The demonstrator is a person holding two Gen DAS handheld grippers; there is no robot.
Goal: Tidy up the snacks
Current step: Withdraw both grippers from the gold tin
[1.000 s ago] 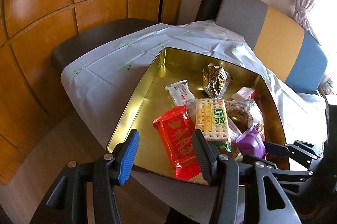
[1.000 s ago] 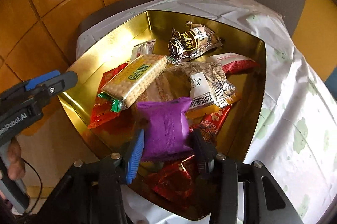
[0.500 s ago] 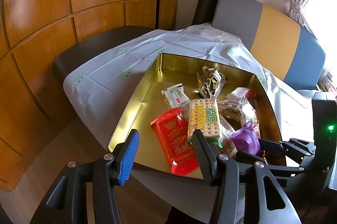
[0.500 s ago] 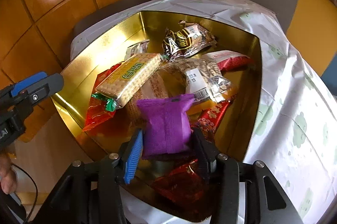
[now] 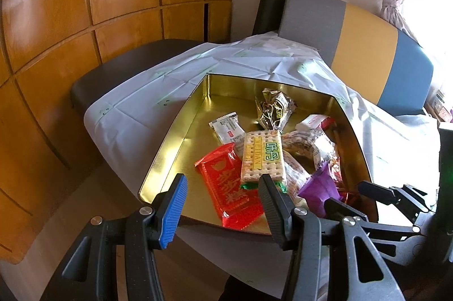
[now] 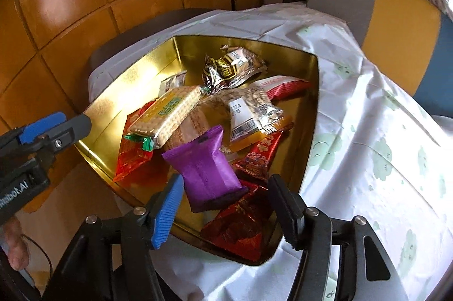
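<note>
since a second ago the right gripper (image 6: 223,206) has drawn back slightly from the purple packet (image 6: 206,171); its jaws have just been opening and now stand apart, pads clear of the packet, which lies between them on the near heap in the gold tin (image 6: 310,114). also in the tin: a cracker pack (image 6: 170,111) in the middle, red wrappers (image 5: 229,187) nearer, a dark foil packet (image 6: 232,69) at the far side. the left gripper (image 5: 220,204) hangs spread and empty over the tin's near left rim

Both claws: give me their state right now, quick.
Left claw: open, holding nothing.
Right claw: just been opening, purple foil snack packet between the jaws, released.
</note>
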